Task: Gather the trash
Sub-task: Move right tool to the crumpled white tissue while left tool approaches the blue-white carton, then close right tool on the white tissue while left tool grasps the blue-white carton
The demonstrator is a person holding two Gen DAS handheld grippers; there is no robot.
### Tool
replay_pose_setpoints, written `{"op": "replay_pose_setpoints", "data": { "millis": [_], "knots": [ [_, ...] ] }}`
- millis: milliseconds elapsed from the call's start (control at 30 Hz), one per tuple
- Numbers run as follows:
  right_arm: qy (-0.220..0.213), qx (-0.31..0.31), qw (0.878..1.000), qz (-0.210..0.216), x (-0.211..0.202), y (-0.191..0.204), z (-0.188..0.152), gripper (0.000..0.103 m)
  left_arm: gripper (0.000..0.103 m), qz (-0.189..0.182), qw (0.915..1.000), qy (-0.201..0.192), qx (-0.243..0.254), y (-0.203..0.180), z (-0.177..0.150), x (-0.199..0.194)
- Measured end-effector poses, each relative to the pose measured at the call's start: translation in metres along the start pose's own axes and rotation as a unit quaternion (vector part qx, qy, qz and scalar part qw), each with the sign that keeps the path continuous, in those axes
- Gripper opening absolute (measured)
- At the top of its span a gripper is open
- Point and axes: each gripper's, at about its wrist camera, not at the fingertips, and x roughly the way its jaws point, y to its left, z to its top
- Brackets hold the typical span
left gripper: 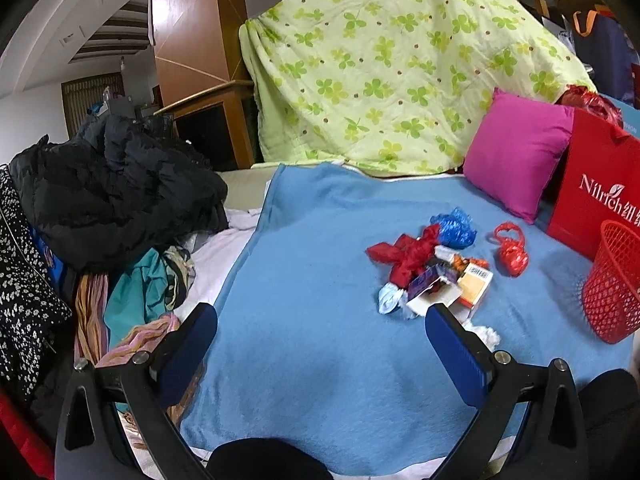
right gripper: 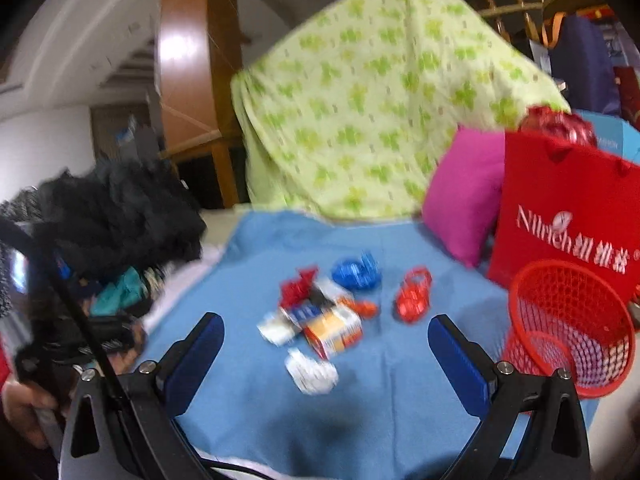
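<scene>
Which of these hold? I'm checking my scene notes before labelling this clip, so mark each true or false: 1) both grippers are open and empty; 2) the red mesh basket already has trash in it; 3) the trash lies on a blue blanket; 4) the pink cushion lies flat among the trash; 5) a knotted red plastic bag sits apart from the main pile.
1) True: the left gripper and right gripper hold nothing.
2) False: the red mesh basket looks empty.
3) True: the pile, including an orange box, rests on the blue blanket.
4) False: the pink cushion leans at the back, away from the trash.
5) True: the knotted red bag lies apart, nearer the basket.
</scene>
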Motion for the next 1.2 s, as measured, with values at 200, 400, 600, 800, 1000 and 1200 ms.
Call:
{"op": "replay_pose_setpoints", "data": {
  "millis": [200, 400, 600, 800, 1000, 1200],
  "knots": [
    [0.036, -0.014, 0.999, -0.007, 0.031, -0.005, -0.010, 0.103, 0.103, -0.013, 0.9999, 0.007, -0.001, 0.004, -0.011, 0.019],
    [0.106, -0.042, 0.993, 0.031, 0.093, 0.002, -0.036, 0.103, 0.103, -0.022, 0.9990, 0.039, -0.006, 0.002, -0.027, 0.050],
    [0.165, -0.053, 0.984, 0.040, 0.159, 0.003, -0.060, 0.103, 0.103, -0.009, 0.9980, 0.062, 0.009, 0.006, -0.037, 0.077],
    [0.200, -0.043, 0.978, 0.045, 0.198, 0.002, -0.073, 0.103, 0.103, 0.001, 0.9965, 0.081, 0.018, 0.006, -0.040, 0.100],
    [0.214, -0.035, 0.975, 0.048, 0.219, 0.004, -0.076, 0.102, 0.103, -0.013, 0.9960, 0.087, 0.015, -0.002, -0.036, 0.112],
    [0.255, -0.010, 0.965, 0.062, 0.240, -0.001, -0.087, 0.065, 0.103, -0.015, 0.9963, 0.080, 0.025, -0.011, -0.028, 0.114]
  ]
}}
